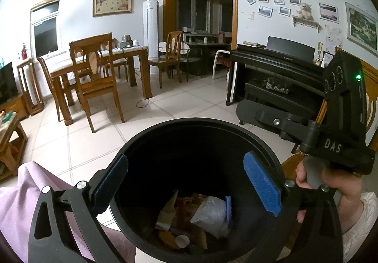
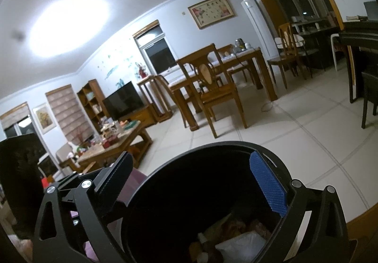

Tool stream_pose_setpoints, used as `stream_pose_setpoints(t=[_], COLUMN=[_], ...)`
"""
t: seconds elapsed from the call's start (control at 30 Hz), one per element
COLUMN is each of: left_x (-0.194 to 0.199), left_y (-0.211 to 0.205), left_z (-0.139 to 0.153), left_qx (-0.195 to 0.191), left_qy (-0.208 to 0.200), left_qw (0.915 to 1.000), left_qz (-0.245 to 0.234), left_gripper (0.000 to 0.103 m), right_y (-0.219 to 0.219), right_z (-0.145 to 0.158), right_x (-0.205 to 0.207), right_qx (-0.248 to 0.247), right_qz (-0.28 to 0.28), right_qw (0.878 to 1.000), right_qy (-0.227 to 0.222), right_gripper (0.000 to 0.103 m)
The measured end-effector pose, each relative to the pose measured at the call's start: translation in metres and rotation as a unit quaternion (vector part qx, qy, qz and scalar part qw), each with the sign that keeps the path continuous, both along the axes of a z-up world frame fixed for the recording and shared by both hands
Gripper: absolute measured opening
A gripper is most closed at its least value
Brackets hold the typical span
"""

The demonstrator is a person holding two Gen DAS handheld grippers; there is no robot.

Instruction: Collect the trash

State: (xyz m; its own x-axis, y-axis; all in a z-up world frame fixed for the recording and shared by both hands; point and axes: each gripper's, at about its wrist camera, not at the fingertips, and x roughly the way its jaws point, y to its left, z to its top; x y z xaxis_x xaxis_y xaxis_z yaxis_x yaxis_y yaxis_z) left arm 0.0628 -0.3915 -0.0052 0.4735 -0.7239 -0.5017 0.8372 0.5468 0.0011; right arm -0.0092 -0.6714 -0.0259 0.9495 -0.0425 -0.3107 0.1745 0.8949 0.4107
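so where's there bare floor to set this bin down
Bare tile lies just beyond the bin, stretching toward the dining table and the piano. A cable trails by the table's near leg. The chair fills the table side, and the coffee table is cluttered. The bin already holds wrappers.

Black round bin (image 1: pixel 146 144) — upright, open — holds crumpled trash (image 1: pixel 189 218).
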Motion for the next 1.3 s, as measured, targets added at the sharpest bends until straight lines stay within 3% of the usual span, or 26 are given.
stream_pose_setpoints(t=[0.6, 0.83, 1.1, 1.3], left_x=[-0.004, 0.001, 0.001, -0.003], left_y=[0.038, 0.096, 0.199, 0.283], left_z=[0.012, 0.018, 0.028, 0.035], left_qx=[-0.018, -0.005, -0.013, -0.021], left_qy=[0.001, 0.006, -0.016, -0.030], left_qw=[0.9998, 0.9967, 0.9807, 0.9532], left_qz=[0.009, 0.080, 0.194, 0.300], left_gripper=[0.098, 0.098, 0.098, 0.098], right_y=[0.008, 0.051, 0.135, 0.209], right_z=[0.004, 0.008, 0.016, 0.025], right_x=[0.001, 0.022, 0.055, 0.076], right_qx=[-0.005, -0.019, -0.048, -0.073], right_qz=[0.010, 0.062, 0.159, 0.231], right_qw=[1.000, 0.998, 0.986, 0.970], right_qy=[-0.001, 0.001, 0.005, 0.011], right_gripper=[0.098, 0.097, 0.097, 0.097])
